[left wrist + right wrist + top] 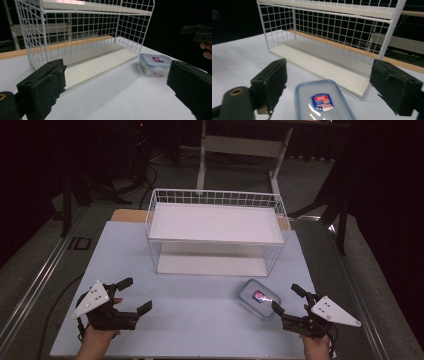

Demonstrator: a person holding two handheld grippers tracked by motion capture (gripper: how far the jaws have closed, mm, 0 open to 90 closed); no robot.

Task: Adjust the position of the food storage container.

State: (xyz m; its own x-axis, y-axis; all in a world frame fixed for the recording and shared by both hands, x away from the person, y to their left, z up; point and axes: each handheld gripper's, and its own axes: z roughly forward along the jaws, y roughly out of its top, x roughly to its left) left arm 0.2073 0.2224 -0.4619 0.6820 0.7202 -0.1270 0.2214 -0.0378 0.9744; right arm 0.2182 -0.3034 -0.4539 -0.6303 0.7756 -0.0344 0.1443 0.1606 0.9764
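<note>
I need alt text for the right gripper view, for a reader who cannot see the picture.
A clear plastic container with a blue-rimmed lid lies on the white table, between the wide-open black jaws of the right gripper. Behind it stands a white wire rack with two empty shelves.

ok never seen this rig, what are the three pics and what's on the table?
No robot: a person holds a two-fingered gripper in each hand. The high view looks down on the table, with the left gripper and right gripper at its near edge. The other two pictures come from cameras riding on each gripper, looking along its black fingers. On the table stand a white wire rack with two shelves and a small clear lidded container. Both grippers are open and hold nothing; the right one frames the container.
</note>
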